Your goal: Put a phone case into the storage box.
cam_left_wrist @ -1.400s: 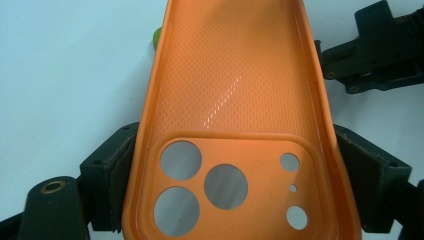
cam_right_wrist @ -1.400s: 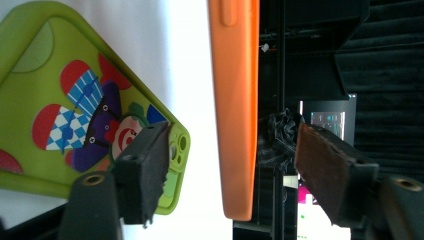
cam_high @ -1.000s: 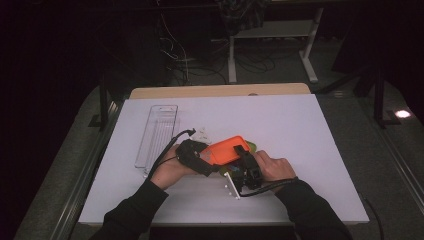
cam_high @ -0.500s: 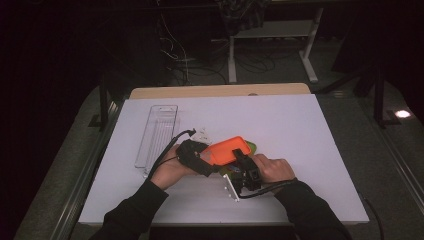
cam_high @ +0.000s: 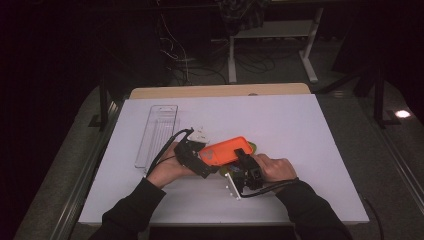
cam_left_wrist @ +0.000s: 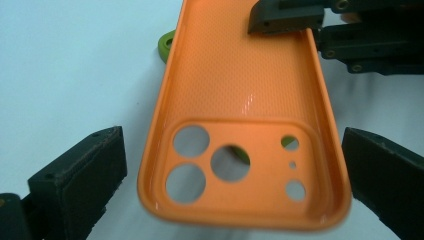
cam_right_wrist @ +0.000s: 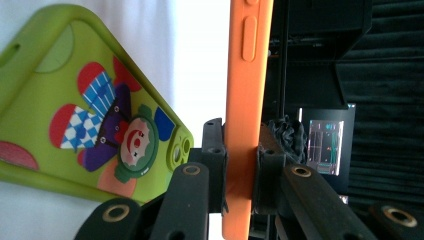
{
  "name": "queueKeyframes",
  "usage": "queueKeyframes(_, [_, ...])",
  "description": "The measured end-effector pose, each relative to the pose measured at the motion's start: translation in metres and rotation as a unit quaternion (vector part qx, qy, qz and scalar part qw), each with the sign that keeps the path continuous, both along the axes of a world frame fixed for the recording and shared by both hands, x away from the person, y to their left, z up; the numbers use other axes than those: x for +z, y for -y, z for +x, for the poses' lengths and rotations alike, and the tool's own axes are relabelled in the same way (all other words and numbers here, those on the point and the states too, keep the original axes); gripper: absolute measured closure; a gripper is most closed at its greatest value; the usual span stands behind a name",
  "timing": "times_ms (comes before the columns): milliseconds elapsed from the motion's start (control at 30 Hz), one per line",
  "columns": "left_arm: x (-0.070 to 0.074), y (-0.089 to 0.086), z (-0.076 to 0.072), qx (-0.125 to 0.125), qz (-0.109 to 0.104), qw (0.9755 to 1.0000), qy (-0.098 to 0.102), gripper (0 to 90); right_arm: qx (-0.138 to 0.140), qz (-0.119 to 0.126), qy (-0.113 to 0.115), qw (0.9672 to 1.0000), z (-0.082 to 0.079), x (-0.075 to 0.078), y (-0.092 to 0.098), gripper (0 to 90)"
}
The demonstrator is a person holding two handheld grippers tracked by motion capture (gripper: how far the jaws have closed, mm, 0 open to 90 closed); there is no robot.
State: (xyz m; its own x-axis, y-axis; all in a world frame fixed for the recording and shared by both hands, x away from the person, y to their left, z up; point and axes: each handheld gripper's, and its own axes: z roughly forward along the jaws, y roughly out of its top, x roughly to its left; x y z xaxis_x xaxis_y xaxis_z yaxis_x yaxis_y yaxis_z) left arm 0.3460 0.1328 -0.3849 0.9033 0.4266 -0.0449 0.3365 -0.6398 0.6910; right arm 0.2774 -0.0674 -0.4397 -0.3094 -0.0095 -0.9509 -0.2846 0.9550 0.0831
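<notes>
Left gripper view shows the glossy orange silicone phone case [cam_left_wrist: 240,125], camera cutouts near, between the left gripper [cam_left_wrist: 235,175] jaws just spread apart, while the right gripper [cam_right_wrist: 240,165] jaws clamp its edge.

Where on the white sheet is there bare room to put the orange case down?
Bare: the white sheet right of the orange case, and the strip behind it. Crowded: around the hands, over the green case, and by the clear tray at left.
</notes>
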Motion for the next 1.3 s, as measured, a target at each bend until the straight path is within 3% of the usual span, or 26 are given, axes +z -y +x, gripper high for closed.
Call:
queueKeyframes(133, [0.001, -0.002, -0.001, 0.003, -0.02, 0.9998, -0.004, 0.0, -0.005, 0.011, 0.002, 0.9999, 0.003, 0.001, 0.004, 78.1])
queueKeyframes(233, [0.001, -0.004, -0.001, -0.003, -0.011, 0.9999, -0.004, 0.0, -0.012, 0.011, -0.014, 0.9998, 0.005, 0.001, 0.007, 78.1])
queueKeyframes(367, [0.0, -0.005, 0.0, -0.004, -0.004, 0.9999, -0.012, 0.0, -0.023, 0.032, -0.029, 0.9988, 0.008, 0.004, 0.011, 78.1])
queueKeyframes(433, [0.0, -0.006, 0.002, -0.012, 0.008, 0.9999, -0.005, 0.0, -0.035, 0.058, -0.043, 0.9968, 0.007, 0.005, 0.013, 78.0])
queueKeyframes(533, [-0.001, -0.007, 0.001, -0.002, 0.008, 0.9999, -0.007, 0.0, -0.035, 0.064, -0.045, 0.9963, 0.009, 0.006, 0.014, 78.0])
queueKeyframes(567, [-0.001, -0.007, 0.001, -0.002, 0.011, 0.9999, -0.004, 0.0, -0.036, 0.068, -0.058, 0.9953, 0.009, 0.008, 0.015, 78.0])
queueKeyframes(633, [-0.002, -0.008, 0.001, 0.0, 0.011, 0.9999, -0.005, 0.0, -0.039, 0.077, -0.064, 0.9943, 0.011, 0.009, 0.016, 78.0])
queueKeyframes(733, [-0.001, -0.008, 0.002, -0.006, 0.014, 0.9999, 0.002, 0.0, -0.043, 0.1, -0.088, 0.9901, 0.013, 0.01, 0.019, 78.0])
queueKeyframes(800, [-0.002, -0.008, 0.002, -0.003, 0.013, 0.9999, 0.003, 0.0, -0.04, 0.1, -0.095, 0.9896, 0.016, 0.011, 0.021, 78.0])
queueKeyframes(933, [-0.002, -0.008, 0.001, 0.003, 0.01, 0.9999, 0.0, 0.0, -0.046, 0.125, -0.113, 0.9847, 0.017, 0.015, 0.021, 77.9])
queueKeyframes(1033, [-0.002, -0.007, 0.001, 0.01, -0.002, 0.9999, 0.0, 0.0, -0.054, 0.153, -0.139, 0.9769, 0.017, 0.018, 0.022, 78.0])
queueKeyframes(1067, [-0.002, -0.007, 0.001, 0.011, -0.002, 0.9999, 0.0, 0.0, -0.057, 0.167, -0.152, 0.9726, 0.017, 0.019, 0.022, 78.0])
queueKeyframes(1100, [-0.001, -0.008, 0.002, 0.006, 0.001, 1.0, 0.007, 0.0, -0.057, 0.17, -0.155, 0.9715, 0.018, 0.02, 0.023, 78.0])
queueKeyframes(1167, [-0.002, -0.008, 0.002, 0.011, -0.004, 0.9999, 0.006, 0.0, -0.067, 0.207, -0.172, 0.9609, 0.019, 0.022, 0.024, 78.0])
queueKeyframes(1200, [-0.001, -0.008, 0.002, 0.01, 0.0, 0.9999, 0.006, 0.0, -0.068, 0.208, -0.177, 0.9596, 0.02, 0.023, 0.025, 78.0])
queueKeyframes(1233, [-0.001, -0.008, 0.002, 0.01, 0.0, 0.9999, 0.006, 0.0, -0.074, 0.229, -0.19, 0.9518, 0.02, 0.023, 0.026, 78.0])
queueKeyframes(1267, [-0.001, -0.009, 0.002, 0.008, 0.003, 0.9999, 0.006, 0.0, -0.074, 0.24, -0.2, 0.947, 0.021, 0.024, 0.026, 78.0])
queueKeyframes(1300, [-0.001, -0.009, 0.003, 0.007, 0.002, 0.9999, 0.008, 0.0, -0.075, 0.246, -0.205, 0.9443, 0.021, 0.025, 0.027, 78.0])
